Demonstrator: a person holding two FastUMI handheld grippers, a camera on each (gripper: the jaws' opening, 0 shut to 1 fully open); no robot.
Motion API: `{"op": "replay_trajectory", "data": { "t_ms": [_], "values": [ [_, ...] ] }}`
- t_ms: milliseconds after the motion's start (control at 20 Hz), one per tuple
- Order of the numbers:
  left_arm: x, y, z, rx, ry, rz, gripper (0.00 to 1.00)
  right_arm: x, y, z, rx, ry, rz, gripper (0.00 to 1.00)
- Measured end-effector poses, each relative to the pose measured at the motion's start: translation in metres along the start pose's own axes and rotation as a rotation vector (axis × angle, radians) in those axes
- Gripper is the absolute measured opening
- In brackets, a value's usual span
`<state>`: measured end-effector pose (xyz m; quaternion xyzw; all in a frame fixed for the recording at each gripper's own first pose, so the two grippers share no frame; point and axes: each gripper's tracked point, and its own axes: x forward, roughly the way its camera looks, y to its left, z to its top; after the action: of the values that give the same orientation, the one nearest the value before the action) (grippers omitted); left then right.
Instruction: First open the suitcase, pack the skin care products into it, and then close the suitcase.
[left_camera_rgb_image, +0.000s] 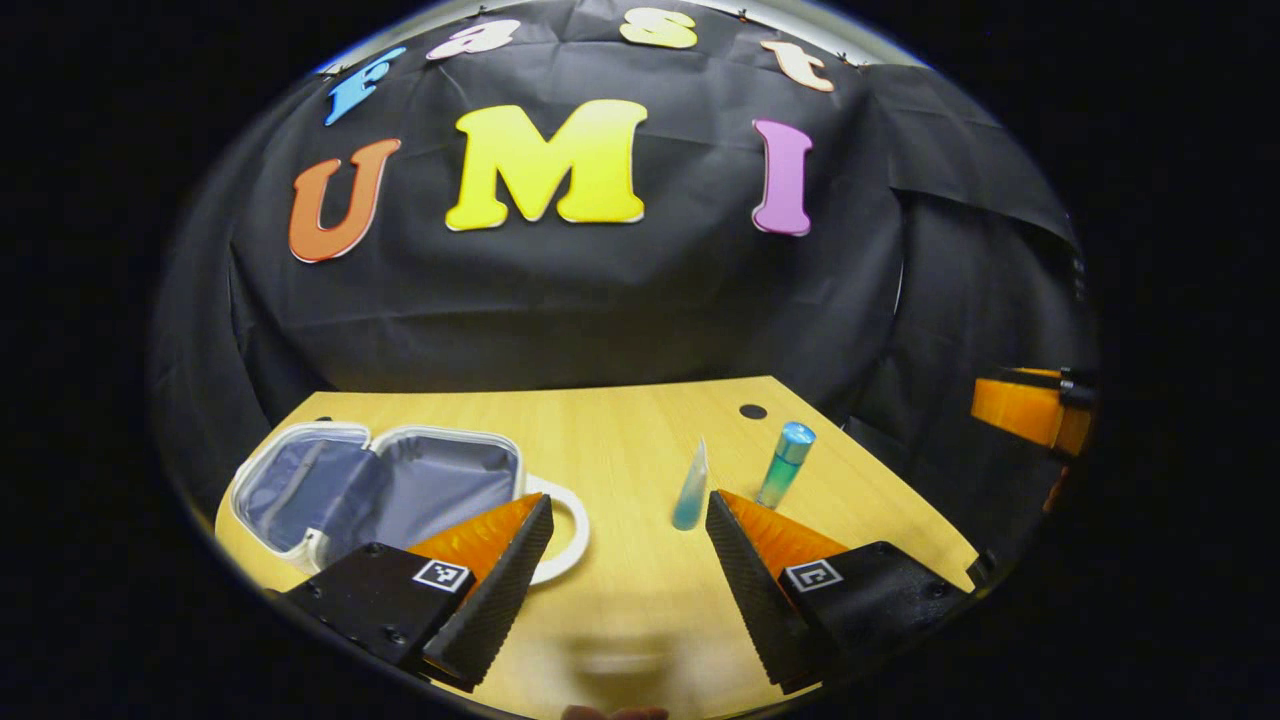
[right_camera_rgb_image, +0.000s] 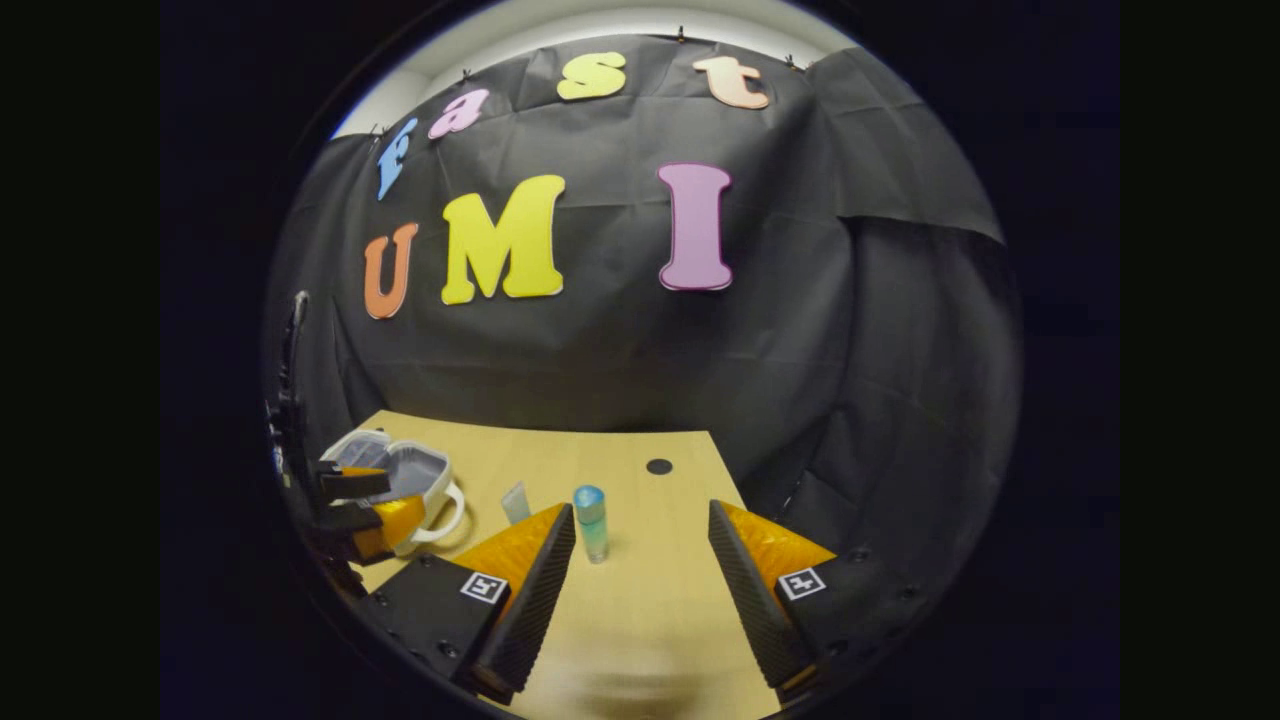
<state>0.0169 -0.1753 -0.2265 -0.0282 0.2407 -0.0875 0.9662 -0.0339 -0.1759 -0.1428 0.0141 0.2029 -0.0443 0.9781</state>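
The suitcase (left_camera_rgb_image: 380, 490), a small white-shelled case with a grey fabric lining and a white loop handle, lies spread open in two halves on the left part of the light wooden surface (left_camera_rgb_image: 620, 600). In the left gripper view we see our left hand-held gripper (left_camera_rgb_image: 628, 520) hovering above the surface with its two ridged, wedge-shaped fingers spread wide and nothing between them; its left finger covers part of the case's near edge and handle. Just beyond its right finger stand two skin care products: a slim translucent blue tube (left_camera_rgb_image: 691, 490), tapering to a flat seal at the top, and a round blue-green bottle with a blue cap (left_camera_rgb_image: 785, 465). They are near each other but apart.

In the right gripper view our right hand-held gripper (right_camera_rgb_image: 640, 520) is likewise released, with its fingers wide and empty over bare wood. The bottle (right_camera_rgb_image: 591, 523) stands upright just past its left finger, and that finger partly hides the tube (right_camera_rgb_image: 515, 500). Farther left lies the open suitcase (right_camera_rgb_image: 400, 475), with the left hand-held gripper (right_camera_rgb_image: 370, 510) in front of it. One small dark round hole (right_camera_rgb_image: 659, 466) marks the surface near its far edge.
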Motion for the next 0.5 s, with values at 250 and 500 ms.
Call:
{"op": "replay_trajectory", "data": {
  "t_ms": [250,500],
  "values": [
    [0.059,-0.031,-0.035,0.021,0.043,-0.023,0.98,0.009,-0.025,-0.014,-0.053,0.042,-0.005,0.77],
    [0.112,-0.030,-0.059,0.026,0.080,-0.003,0.98,0.011,-0.042,-0.029,-0.069,0.088,-0.003,0.79]
  ]
}}
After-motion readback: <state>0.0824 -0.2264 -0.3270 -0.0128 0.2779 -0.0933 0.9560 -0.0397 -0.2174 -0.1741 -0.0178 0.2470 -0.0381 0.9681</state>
